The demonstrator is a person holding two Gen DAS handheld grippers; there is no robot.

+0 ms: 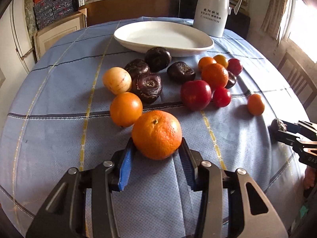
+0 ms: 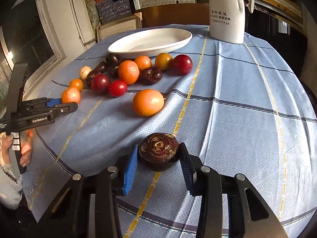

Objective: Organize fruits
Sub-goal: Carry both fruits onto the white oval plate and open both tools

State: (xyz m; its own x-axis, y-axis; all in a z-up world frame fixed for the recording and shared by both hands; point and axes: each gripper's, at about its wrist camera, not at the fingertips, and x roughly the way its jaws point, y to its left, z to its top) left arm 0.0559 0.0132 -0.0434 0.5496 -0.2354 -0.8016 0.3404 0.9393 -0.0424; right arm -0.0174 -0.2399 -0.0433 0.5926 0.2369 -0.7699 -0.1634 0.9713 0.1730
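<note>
While both grippers sit low over the blue checked cloth (image 1: 59, 103), each has a fruit between its pads, so the step in hand looks like the pick-up that starts the sorting. At the bottom centre of the left wrist view, the left gripper (image 1: 157, 150) is closed on a mandarin (image 1: 157, 134), its blue pad and dark pad pressed to the two sides, with the fruit resting on the cloth. At the bottom centre of the right wrist view, the right gripper (image 2: 158, 154) clamps a dark water chestnut (image 2: 159, 150) in the same way, also down on the cloth. Other fruits lie loose in the middle of both views: oranges, red ones and more dark chestnuts, just in front of a white plate (image 1: 126, 37) that holds nothing. Most of the task therefore seems still ahead. Next, I judge, each fruit must be lifted clear without squeezing harder, carried over the loose pile and set on the plate, or grouped by kind; round fruits may roll if nudged. Writing: the left gripper's side, at the left edge of the right wrist view, reads "GenRobot.AI"; the white jug (image 2: 227, 11) at the upper right carries Chinese characters too small for me to read and the number 15850011139.
</note>
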